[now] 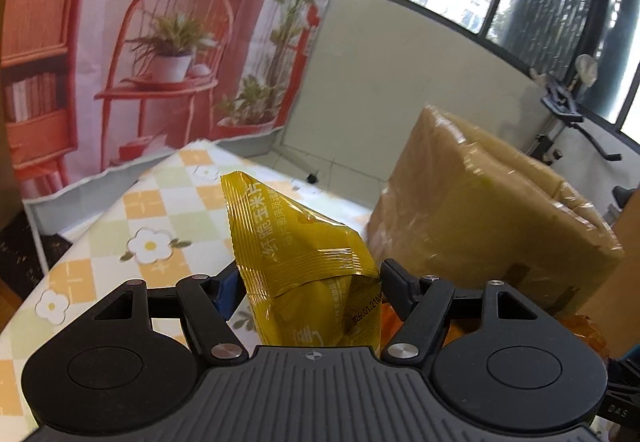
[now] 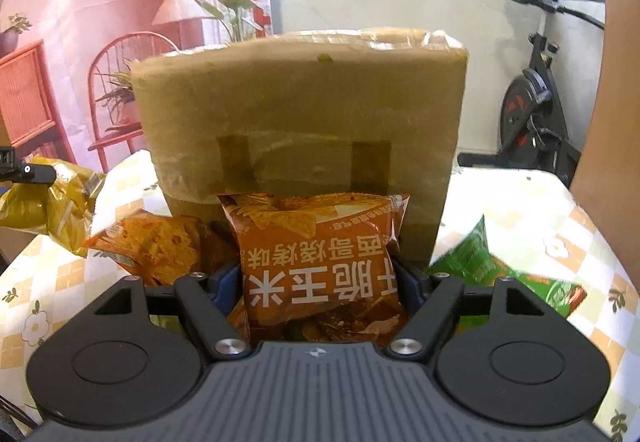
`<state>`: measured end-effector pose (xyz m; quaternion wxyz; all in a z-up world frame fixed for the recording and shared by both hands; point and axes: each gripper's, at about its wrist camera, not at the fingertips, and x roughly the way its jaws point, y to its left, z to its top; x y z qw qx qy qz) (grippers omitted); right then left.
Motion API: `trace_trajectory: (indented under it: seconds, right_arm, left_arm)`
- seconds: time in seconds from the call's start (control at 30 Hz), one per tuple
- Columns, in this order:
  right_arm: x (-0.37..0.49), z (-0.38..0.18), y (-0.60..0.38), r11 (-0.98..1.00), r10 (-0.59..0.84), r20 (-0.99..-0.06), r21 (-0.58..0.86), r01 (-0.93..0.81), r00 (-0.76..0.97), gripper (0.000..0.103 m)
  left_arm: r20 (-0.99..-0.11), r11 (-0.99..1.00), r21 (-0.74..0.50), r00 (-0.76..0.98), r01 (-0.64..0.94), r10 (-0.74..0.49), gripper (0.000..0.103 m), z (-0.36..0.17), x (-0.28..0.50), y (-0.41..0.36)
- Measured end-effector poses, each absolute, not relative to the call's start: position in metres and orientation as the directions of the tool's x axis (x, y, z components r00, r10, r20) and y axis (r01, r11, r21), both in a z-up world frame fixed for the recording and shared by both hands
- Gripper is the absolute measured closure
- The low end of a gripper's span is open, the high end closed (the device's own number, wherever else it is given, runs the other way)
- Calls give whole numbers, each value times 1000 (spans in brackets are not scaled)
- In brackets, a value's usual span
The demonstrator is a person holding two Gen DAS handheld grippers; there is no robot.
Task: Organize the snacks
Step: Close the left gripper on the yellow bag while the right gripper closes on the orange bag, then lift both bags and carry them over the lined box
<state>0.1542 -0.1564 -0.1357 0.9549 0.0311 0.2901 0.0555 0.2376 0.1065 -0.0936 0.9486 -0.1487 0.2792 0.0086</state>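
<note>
Jaws of the left gripper (image 1: 308, 274) pinch a yellow snack packet (image 1: 296, 250), lifted clear of the checked tablecloth (image 1: 148, 209); to its right stands a tape-wrapped cardboard box (image 1: 480, 193); jaws of the right gripper (image 2: 318, 274) clamp an orange snack packet (image 2: 320, 254) just in front of that box; another orange packet (image 2: 156, 242) lies to its left, a green packet (image 2: 500, 270) to its right.
</note>
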Motion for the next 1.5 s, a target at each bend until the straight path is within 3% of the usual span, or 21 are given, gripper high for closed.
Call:
trace_trajectory:
  seconds: [0.33, 0.87, 1.5]
  right_arm:
    - [147, -101, -160, 992, 123, -496, 81, -95, 859, 26]
    - [137, -80, -171, 994, 103, -457, 77, -75, 883, 26]
    - [146, -27, -181, 992, 124, -342, 38, -118, 932, 26]
  left_arm:
    - [-477, 961, -273, 863, 33, -165, 30, -71, 229, 80]
    - [-416, 959, -262, 885, 103, -208, 30, -55, 218, 77]
    - [-334, 940, -231, 887, 252, -319, 30, -20, 226, 39]
